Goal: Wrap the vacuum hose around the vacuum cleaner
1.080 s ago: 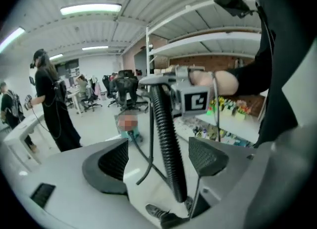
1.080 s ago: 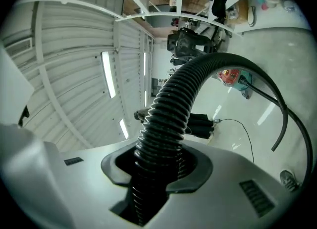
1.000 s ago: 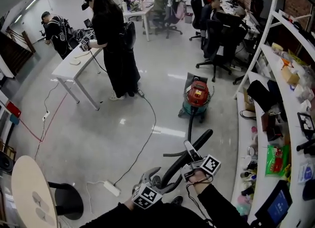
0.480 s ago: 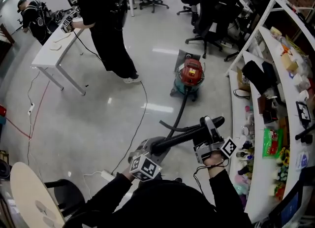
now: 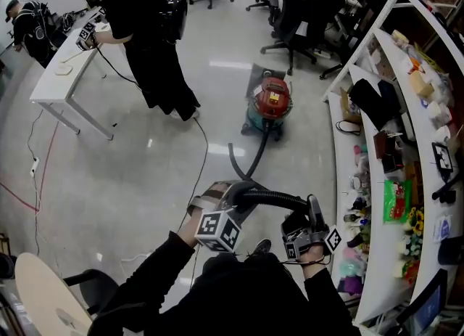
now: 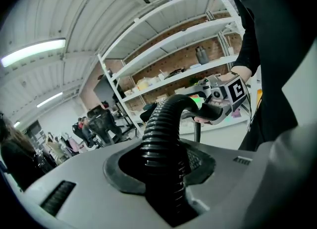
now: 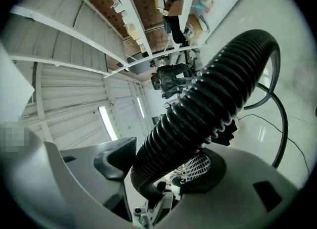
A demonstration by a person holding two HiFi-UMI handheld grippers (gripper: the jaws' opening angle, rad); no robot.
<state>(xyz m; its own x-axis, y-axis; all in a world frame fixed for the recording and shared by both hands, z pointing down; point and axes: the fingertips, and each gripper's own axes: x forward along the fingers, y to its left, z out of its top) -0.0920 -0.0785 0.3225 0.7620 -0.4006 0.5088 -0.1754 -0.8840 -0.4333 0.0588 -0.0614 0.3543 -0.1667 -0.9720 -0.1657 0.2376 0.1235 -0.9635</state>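
The left tongs (image 5: pixel 229 197) have just been closing and are now clenched round the ribbed black plastic vacuum hose (image 5: pixel 272 198). It stands up between their grey jaws and bends over toward the other hand. Just beside them, the right tongs (image 5: pixel 311 210) have just been opening. The hose lies between those jaws and leans on one pad, but the grip is released. Between the two tools the hose makes a short arch, held up off the glossy pale floor (image 5: pixel 130 182).

From the left tongs the hose curves away across the floor. It runs on to the round vacuum cleaner with a red top and teal body (image 5: pixel 270 102), which stands well apart from both hands. White shelving (image 5: pixel 336 153) crowded with small goods runs along the right side. Further off, a person in black clothes (image 5: pixel 148 37) stands beside a white desk (image 5: pixel 51 91). Black office chairs (image 5: pixel 297 1) are gathered beyond the vacuum cleaner.
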